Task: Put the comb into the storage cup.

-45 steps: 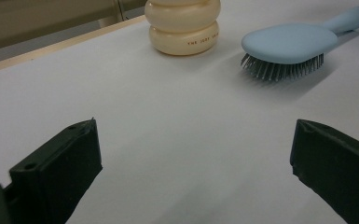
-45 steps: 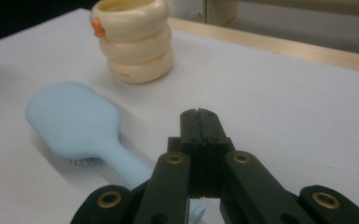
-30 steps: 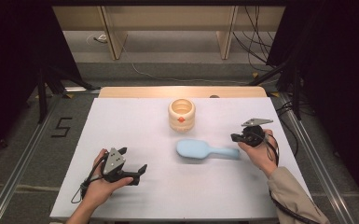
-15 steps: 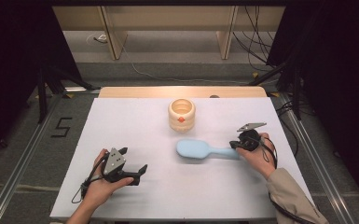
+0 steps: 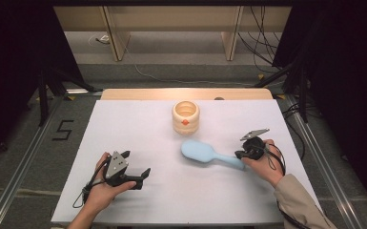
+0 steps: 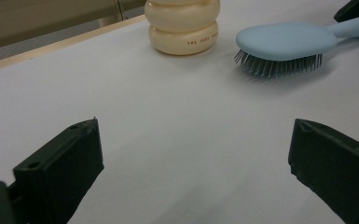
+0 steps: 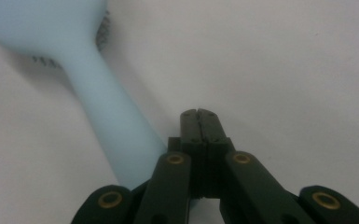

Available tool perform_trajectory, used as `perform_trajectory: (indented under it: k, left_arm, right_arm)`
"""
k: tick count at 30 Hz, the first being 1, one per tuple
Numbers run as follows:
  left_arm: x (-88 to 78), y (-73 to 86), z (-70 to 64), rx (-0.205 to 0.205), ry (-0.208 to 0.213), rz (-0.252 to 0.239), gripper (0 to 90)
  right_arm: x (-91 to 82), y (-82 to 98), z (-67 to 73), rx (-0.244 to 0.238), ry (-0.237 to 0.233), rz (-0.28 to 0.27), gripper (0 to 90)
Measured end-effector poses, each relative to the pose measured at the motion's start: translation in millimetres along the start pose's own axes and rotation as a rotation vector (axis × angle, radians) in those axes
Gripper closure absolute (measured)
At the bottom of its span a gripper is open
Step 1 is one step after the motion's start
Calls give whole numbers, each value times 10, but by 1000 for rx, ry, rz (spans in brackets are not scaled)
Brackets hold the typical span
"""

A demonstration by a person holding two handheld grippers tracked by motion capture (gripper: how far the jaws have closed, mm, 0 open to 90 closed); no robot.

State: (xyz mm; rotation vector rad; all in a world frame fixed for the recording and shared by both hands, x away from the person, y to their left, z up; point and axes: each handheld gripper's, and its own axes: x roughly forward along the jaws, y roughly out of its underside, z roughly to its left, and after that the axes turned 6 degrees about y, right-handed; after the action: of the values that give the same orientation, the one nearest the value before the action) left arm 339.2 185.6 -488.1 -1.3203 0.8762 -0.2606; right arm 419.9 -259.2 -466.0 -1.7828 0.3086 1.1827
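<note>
A light blue hairbrush [image 5: 205, 153] lies bristles down on the white table [image 5: 138, 129], with its handle pointing right. My right gripper [image 5: 240, 155] is at the handle's end with its jaws shut on each other. In the right gripper view the handle [image 7: 98, 107] runs just left of and under the shut jaws [image 7: 199, 114], not between them. A cream ribbed pot [image 5: 186, 117] stands behind the brush. My left gripper [image 5: 136, 163] rests near the front left, open, with bare table between its jaws [image 6: 193, 154]. The brush [image 6: 284, 42] and the pot [image 6: 182, 23] lie ahead of it.
A wooden strip [image 5: 186, 94] borders the table's far edge. Metal rails [image 5: 24, 157] run along the floor on both sides, and a "5" mark [image 5: 63, 130] sits on the floor at the left. Cables trail at the far right [image 5: 267, 33].
My right gripper has come down and toward the near edge, to the end of the brush handle. The handle now slants a little toward the near edge. The left hand has stayed put.
</note>
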Motion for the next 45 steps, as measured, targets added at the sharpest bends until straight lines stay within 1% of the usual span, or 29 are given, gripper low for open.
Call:
perform_trajectory:
  k: [2,5,6,7,8,10,13,16,20,23,29,34,45]
  left_arm:
    - [2,1,-3,1,1,0,25]
    - [2,-1,-3,3,2,1,25]
    - [1,-1,-3,3,1,2,25]
    - [1,1,-4,2,0,2,26]
    - [2,3,-2,1,0,1,27]
    - [2,4,2,2,1,3,27]
    - [-1,3,-1,0,1,2,27]
    - [-1,3,-2,1,1,2,28]
    - [1,3,-5,0,0,2,28]
    - [-1,2,-4,0,0,2,28]
    - [0,3,-2,-3,-4,4,32]
    - [-1,3,1,-2,-6,5,34]
    - [-2,3,0,-2,-8,4,37]
  right_arm:
    - [-27,20,44,-15,-13,17,900]
    - [-62,36,124,-22,-25,46,900]
    - [-70,42,142,-39,-28,50,900]
    - [-86,44,168,-38,-33,63,900]
    - [-94,50,187,-47,-38,64,900]
    - [-114,55,234,-43,-46,81,900]
    - [-130,69,294,-57,-46,93,900]
    - [-140,86,347,-58,-57,104,900]
    - [-148,107,415,-75,-74,121,900]
    - [-157,106,464,-83,-90,124,900]
    - [-159,107,497,-80,-103,134,900]
    - [-154,106,512,-78,-119,131,900]
    - [-146,107,506,-74,-120,122,900]
